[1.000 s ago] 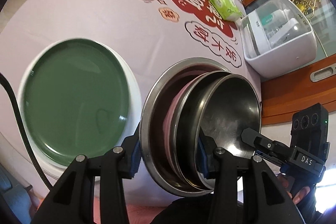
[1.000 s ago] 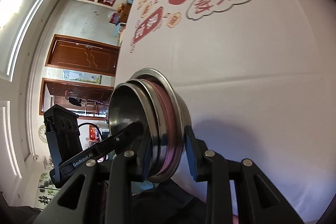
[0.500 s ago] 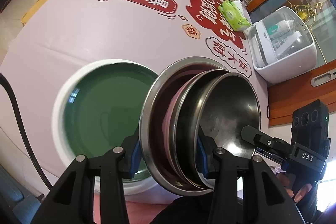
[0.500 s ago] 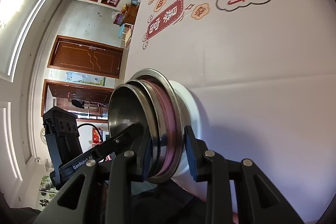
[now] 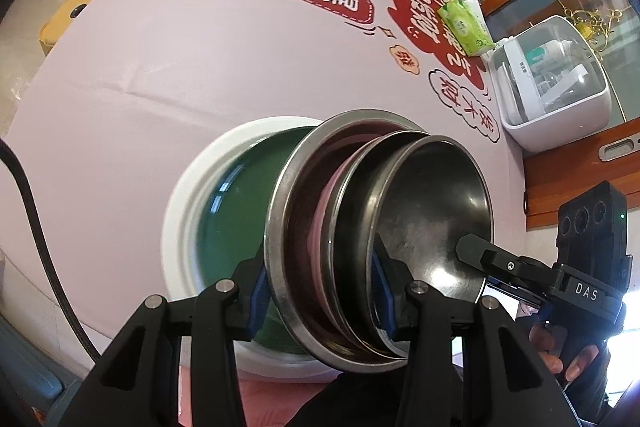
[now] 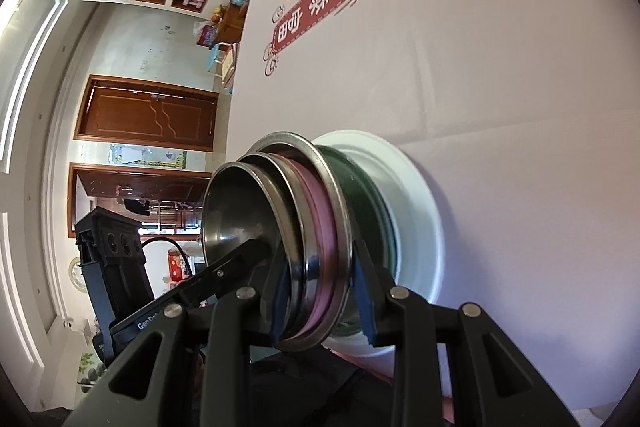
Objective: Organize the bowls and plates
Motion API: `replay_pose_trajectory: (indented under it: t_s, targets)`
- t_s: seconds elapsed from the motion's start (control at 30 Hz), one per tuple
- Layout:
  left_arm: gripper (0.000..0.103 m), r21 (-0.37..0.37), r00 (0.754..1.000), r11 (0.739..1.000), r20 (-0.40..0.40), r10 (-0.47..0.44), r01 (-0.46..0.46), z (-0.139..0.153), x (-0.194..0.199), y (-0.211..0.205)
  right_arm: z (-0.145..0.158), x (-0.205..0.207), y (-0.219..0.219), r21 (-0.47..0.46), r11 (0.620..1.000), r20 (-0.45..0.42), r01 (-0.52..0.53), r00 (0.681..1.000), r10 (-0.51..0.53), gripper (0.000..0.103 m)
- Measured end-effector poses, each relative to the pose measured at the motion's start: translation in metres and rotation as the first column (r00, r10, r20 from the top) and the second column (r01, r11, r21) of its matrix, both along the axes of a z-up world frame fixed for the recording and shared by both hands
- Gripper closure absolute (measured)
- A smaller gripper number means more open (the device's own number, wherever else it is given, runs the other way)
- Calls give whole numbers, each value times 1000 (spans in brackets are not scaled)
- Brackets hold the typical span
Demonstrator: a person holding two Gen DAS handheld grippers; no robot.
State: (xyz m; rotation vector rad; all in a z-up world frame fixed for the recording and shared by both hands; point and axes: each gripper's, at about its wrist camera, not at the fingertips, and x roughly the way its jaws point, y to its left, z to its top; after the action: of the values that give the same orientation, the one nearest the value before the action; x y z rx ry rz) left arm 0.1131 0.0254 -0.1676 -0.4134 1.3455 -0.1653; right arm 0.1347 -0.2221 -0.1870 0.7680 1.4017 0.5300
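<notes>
Carrying the bowl stack (image 5: 376, 247) w/ both claws clamped on its rim, left claw (image 5: 320, 291) and right claw (image 6: 320, 291). Green plate (image 5: 224, 227), at 9 o'clock a sec ago, is now right behind the stack on the counter (image 5: 160, 67); likely set-down next.

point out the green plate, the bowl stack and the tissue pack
green plate (image 5: 236, 227), left wrist view, green inner surface
bowl stack (image 5: 432, 211), left wrist view, inside of innermost steel bowl
tissue pack (image 5: 466, 27), left wrist view, green top face
</notes>
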Motion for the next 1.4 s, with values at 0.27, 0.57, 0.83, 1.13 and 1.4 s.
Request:
replay_pose_trajectory:
  t_s: [0.27, 0.57, 0.83, 1.13, 1.4]
  targets:
    - [61, -53, 993, 994, -76, -95, 91, -21, 6, 14, -4, -8, 14, -90, 993, -29, 75, 997, -78, 74]
    - [61, -62, 969, 973, -94, -227, 222, -29, 15, 13, -11, -22, 18, -123, 974, -41, 188, 980, -195, 71]
    - [58, -37, 942, 944, -66, -330, 328, -25, 20, 8, -8, -31, 23, -164, 950, -1, 267, 963, -271, 71]
    - [50, -14, 911, 911, -29, -412, 412, -16, 25, 3, 15, -45, 30, -256, 908, 123, 333, 943, -311, 61]
    - [45, 11, 922, 922, -38, -386, 387, -3, 27, 5, 42, -54, 51, -342, 894, 190, 289, 953, -235, 40]
